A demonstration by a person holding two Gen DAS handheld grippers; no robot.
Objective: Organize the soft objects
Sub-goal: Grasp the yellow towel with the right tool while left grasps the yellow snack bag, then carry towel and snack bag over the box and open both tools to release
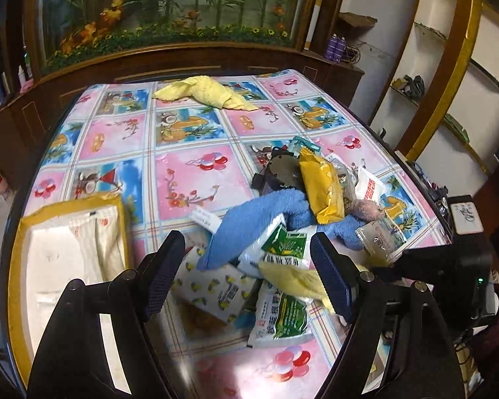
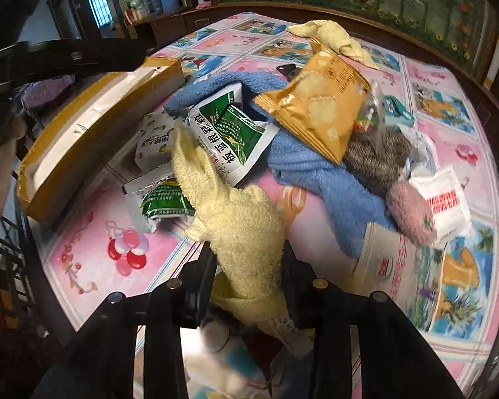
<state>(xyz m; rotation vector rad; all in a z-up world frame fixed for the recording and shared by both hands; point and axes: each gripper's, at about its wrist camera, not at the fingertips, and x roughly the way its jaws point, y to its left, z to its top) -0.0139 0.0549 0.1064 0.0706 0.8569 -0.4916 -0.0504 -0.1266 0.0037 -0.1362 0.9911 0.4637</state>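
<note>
A pile of soft things and packets lies on the patterned tablecloth (image 1: pixel 189 173). My right gripper (image 2: pixel 249 262) is shut on a pale yellow knit cloth (image 2: pixel 236 219) at the near edge of the pile. Behind it spread a blue towel (image 2: pixel 316 173), a grey knit piece (image 2: pixel 376 156) and a pink fuzzy item (image 2: pixel 409 212). My left gripper (image 1: pixel 249 266) hangs open over the blue towel (image 1: pixel 249 219), green-and-white packets (image 1: pixel 282 242) and the yellow cloth (image 1: pixel 292 279), gripping nothing. A second yellow cloth (image 1: pixel 209 91) lies at the table's far side.
An orange snack bag (image 2: pixel 316 106) rests on top of the pile, with white sachets (image 2: pixel 445 199) at its right. A yellow-edged box with white foam lining (image 1: pixel 73 242) stands at the table's left. Dark wooden cabinets and shelves surround the table.
</note>
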